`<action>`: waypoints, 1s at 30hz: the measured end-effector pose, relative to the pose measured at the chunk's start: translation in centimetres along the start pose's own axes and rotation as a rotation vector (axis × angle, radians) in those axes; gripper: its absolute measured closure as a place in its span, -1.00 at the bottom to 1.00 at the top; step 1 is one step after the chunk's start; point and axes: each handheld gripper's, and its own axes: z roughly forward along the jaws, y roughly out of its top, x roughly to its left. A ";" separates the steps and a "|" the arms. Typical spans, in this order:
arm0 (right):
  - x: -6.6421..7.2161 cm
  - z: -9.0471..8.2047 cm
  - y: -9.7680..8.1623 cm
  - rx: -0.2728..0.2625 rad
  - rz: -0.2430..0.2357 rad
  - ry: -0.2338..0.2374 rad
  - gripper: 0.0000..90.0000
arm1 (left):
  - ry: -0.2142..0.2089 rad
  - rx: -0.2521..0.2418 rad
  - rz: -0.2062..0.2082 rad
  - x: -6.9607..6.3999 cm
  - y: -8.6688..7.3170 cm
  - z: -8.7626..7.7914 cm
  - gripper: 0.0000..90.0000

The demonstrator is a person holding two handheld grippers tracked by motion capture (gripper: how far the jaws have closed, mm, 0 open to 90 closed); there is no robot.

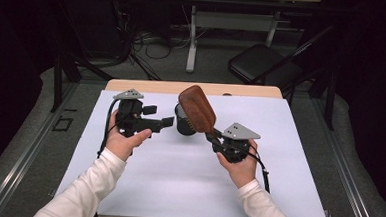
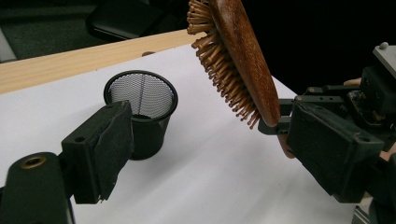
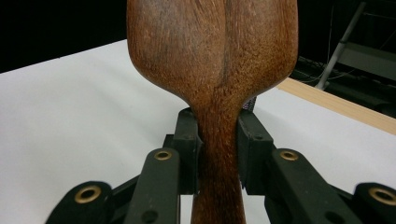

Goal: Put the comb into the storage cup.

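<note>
A wooden hairbrush [image 1: 197, 107] is held by its handle in my right gripper [image 1: 214, 137], whose jaws are shut on it. In the right gripper view the pads clamp the narrow handle [image 3: 218, 154] on both sides, and the brush back [image 3: 212, 46] rises above them. The brush head tilts up and left, bristles [image 2: 219, 60] down, over a black mesh cup [image 1: 182, 125] that stands upright on the white sheet. My left gripper [image 1: 159, 115] hovers just left of the cup [image 2: 142, 121] with its jaws open wide and nothing between them.
The white sheet [image 1: 187, 178] covers most of a wooden table [image 1: 147, 86]. Beyond the far edge are a black folding chair [image 1: 263, 62], a desk's legs [image 1: 192, 43] and cables on the floor. Dark rails run along both sides.
</note>
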 end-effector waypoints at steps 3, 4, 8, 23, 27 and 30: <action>0.0 0.0 0.0 -0.002 0.002 0.000 0.61 | 0.001 0.005 -0.006 0.1 0.3 0.3 -0.67; 0.0 0.0 0.0 -0.003 0.001 0.000 0.61 | 0.001 0.002 -0.011 0.1 0.5 0.5 -0.67; 0.0 0.0 0.0 -0.002 -0.004 0.000 0.61 | 0.001 0.007 -0.019 0.3 0.8 0.8 -0.67; 0.3 0.2 -0.1 -0.001 -0.010 0.001 0.61 | -0.010 -0.005 -0.058 0.5 2.0 1.7 -0.67; 0.4 0.3 -0.2 0.003 -0.011 0.004 0.61 | -0.015 0.001 -0.060 0.5 2.3 2.1 -0.67; 0.5 0.3 -0.2 0.002 -0.012 0.007 0.61 | -0.019 0.000 -0.062 0.3 2.7 2.5 -0.67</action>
